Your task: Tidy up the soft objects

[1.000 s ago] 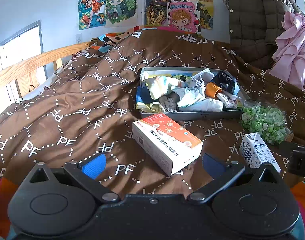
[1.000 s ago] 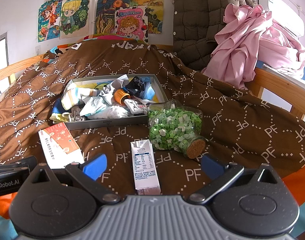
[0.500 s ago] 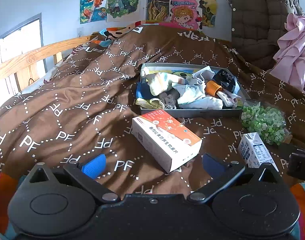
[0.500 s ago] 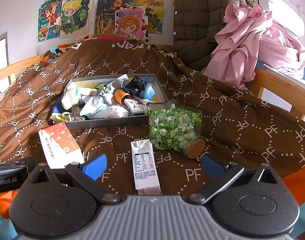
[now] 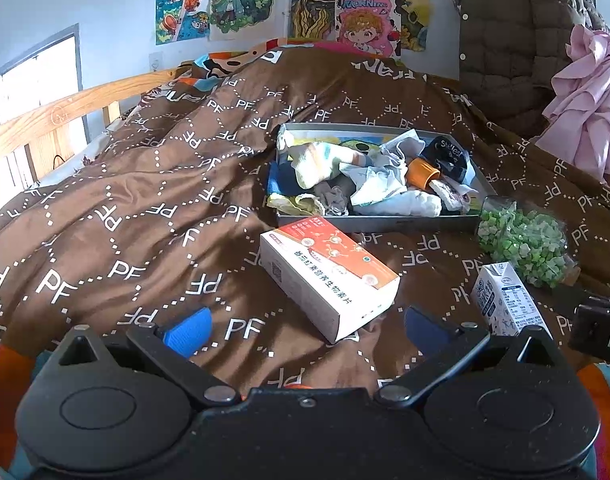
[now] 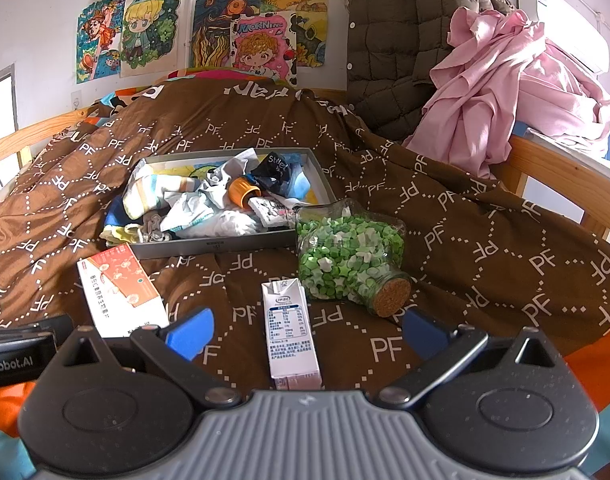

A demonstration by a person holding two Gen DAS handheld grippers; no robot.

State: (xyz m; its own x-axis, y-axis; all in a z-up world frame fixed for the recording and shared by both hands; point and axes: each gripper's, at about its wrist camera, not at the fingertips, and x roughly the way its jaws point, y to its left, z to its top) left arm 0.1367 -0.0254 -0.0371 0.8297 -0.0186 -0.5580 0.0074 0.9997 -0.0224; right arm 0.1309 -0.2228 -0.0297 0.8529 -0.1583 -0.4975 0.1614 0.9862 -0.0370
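Socks [image 5: 369, 182] and cloths fill the grey tray [image 5: 379, 224] on the bed; left gripper [image 5: 305, 332] and right gripper [image 6: 305, 332] both gape wide, holding nothing.

From my feed I see a bed covered by a brown quilt printed with white dotted diamonds and "PF" letters [image 6: 485, 216], filling the middle of both views. A pale wooden bed rail [image 5: 53, 116] runs along the left edge of the left wrist view; another light wooden rail [image 6: 561, 176] sits at the right of the right wrist view. The white painted wall [image 6: 37, 28] at the top carries a cluster of colourful cartoon posters [image 6: 209, 28]. A grey-framed window [image 5: 37, 80] glows bright with daylight at the upper left. A white wall-mounted air conditioner [image 6: 565, 20] shows at the upper right corner.
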